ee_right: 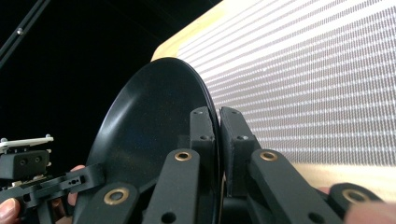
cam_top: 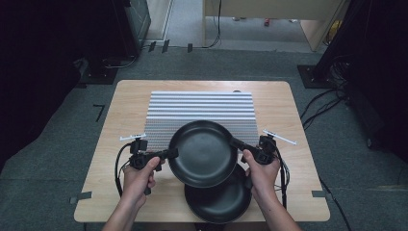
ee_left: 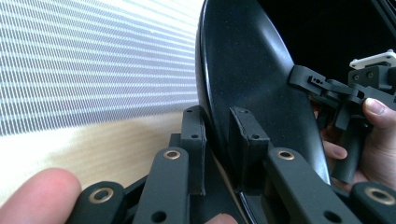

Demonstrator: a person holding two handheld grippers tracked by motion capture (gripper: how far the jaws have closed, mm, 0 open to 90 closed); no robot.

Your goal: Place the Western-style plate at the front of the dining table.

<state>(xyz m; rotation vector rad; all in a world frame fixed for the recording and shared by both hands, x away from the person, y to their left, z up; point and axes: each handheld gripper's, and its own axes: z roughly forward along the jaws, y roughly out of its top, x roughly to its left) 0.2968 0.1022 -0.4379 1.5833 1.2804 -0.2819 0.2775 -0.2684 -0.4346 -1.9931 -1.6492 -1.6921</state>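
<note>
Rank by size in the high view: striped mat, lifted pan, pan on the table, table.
1. Table.
2. Striped mat.
3. The lifted pan and the pan on the table: unsure, since one is nearer the camera and covers part of the other.

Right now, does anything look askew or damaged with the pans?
Nothing damaged or spilled. The upper pan is gripped at opposite rims by the left tool and right tool, overlapping the lower pan on the table. The striped mat lies flat and square.
</note>
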